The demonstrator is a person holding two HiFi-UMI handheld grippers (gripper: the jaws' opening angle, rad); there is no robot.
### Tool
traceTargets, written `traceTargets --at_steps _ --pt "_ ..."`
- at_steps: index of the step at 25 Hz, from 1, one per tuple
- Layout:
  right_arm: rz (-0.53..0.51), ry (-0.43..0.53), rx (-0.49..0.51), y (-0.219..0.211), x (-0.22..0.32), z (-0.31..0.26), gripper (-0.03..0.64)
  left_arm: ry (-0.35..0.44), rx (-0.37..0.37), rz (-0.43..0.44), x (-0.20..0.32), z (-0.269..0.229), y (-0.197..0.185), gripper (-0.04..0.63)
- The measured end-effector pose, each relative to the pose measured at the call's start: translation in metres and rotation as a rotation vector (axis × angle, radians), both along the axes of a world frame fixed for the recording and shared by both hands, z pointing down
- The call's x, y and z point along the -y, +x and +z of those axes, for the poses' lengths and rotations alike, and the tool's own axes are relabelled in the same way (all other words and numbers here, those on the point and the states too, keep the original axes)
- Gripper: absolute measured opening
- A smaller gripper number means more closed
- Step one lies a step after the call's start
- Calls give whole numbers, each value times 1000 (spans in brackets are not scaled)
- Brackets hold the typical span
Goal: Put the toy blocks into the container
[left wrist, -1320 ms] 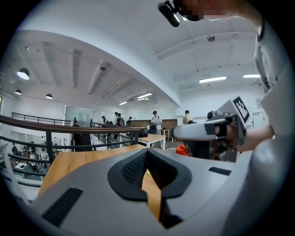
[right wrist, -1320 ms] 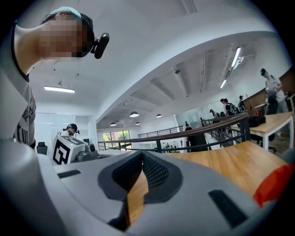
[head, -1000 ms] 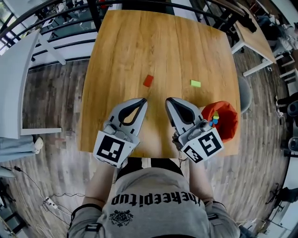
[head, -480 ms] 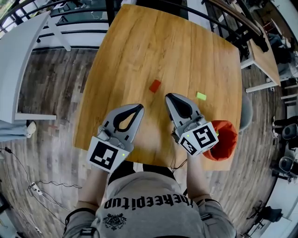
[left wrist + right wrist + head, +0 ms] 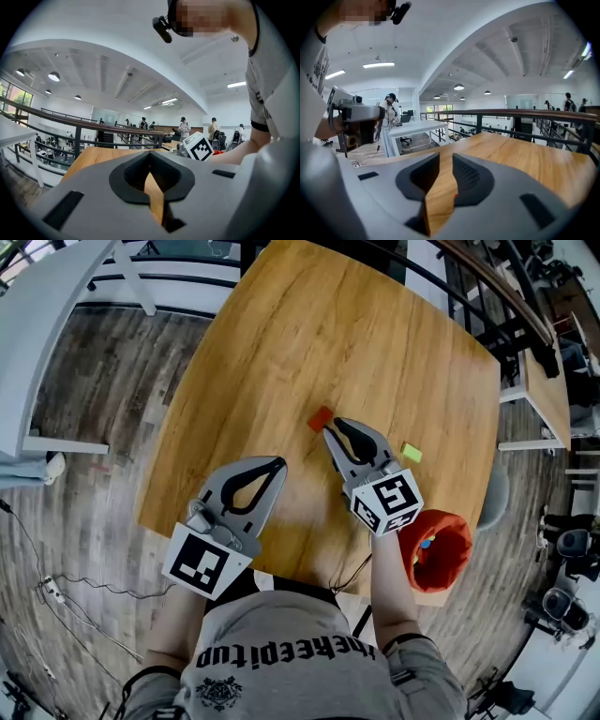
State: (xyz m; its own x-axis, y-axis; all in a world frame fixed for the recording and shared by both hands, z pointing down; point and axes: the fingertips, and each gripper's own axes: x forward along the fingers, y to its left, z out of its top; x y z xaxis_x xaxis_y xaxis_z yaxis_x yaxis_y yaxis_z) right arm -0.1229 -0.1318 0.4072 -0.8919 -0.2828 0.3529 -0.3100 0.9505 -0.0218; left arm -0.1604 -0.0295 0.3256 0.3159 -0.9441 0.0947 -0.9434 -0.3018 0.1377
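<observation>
Head view shows the red block [image 5: 321, 418] lying on the wooden table [image 5: 281, 343], just off the tips of the right gripper [image 5: 332, 428], on their far left side; whether it touches the nearer jaw tip cannot be told. It is a small, flat, orange-red piece, set at a slant to the table's edges. The right gripper's jaws stand a little apart, having just been opening, and they grip nothing. In the right gripper view [image 5: 445, 157] bare wood fills the narrow gap, with only a red fleck [image 5: 455, 196] at the inner edge of one jaw. A green block [image 5: 411, 453], small and pale, lies to the right of that gripper, apart from it. The container [image 5: 459, 532], orange-red and soft-walled, sits at the table's near right corner beside the person's right forearm, with blue and other coloured pieces [image 5: 427, 544] inside. The left gripper [image 5: 279, 463] is over the near left part of the table, well apart from the red block. Its jaws are closed together on nothing, as the left gripper view [image 5: 150, 157] confirms.
</observation>
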Motion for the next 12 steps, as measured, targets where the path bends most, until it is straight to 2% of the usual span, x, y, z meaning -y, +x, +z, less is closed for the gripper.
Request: traceTargets --at_steps 4,12 --pt "-30 -31 -40 -6 8 26 92 1 -13 -11 1 1 -1 14" --pt "-66 -71 -130 -5 23 75 132 -25 9 -15 8 8 -1 14"
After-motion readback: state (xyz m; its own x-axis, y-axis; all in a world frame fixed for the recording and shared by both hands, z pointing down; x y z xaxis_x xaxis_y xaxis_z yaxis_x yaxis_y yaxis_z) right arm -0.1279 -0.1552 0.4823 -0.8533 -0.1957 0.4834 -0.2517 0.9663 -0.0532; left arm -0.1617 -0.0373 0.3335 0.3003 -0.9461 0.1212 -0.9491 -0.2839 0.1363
